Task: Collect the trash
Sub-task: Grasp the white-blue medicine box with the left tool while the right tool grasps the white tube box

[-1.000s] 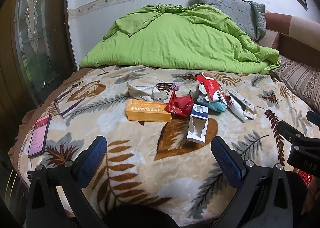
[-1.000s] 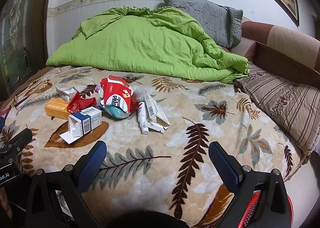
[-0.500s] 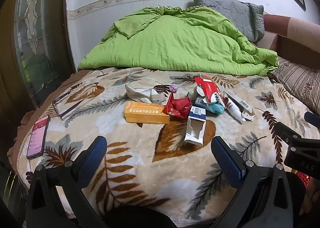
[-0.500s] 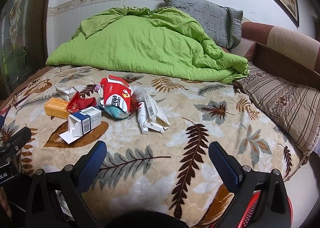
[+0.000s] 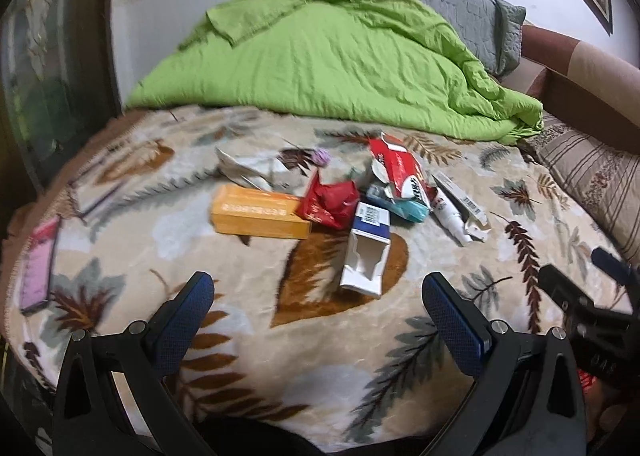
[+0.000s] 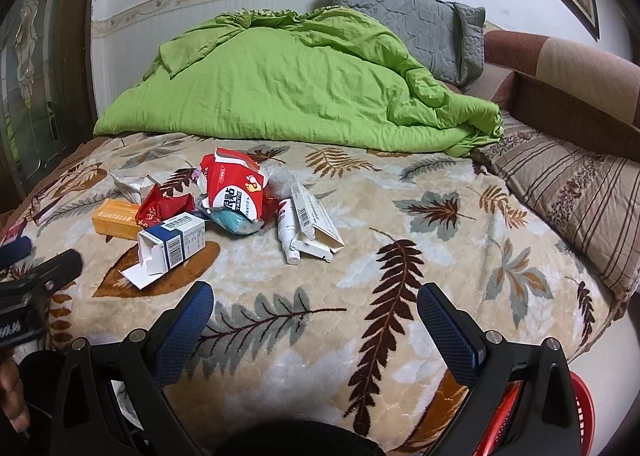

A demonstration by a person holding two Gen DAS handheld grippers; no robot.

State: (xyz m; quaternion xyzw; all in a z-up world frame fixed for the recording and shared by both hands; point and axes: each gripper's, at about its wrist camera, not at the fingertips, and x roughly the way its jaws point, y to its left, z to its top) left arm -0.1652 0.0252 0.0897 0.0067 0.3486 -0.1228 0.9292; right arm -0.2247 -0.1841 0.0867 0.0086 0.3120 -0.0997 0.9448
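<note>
Left gripper nearer torn cardboard box; jaws spread.

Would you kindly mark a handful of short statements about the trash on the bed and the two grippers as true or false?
1. Both grippers are open and hold nothing. True: the left gripper and the right gripper each show a wide, empty gap.
2. The orange box stands upright. False: it lies flat on the leaf-print blanket.
3. The blue-and-white carton has an open end flap. True.
4. The red wrapper lies on the green quilt. False: it lies on the blanket, between the orange box and the carton.
5. A phone lies near the blanket's left edge. True.
</note>
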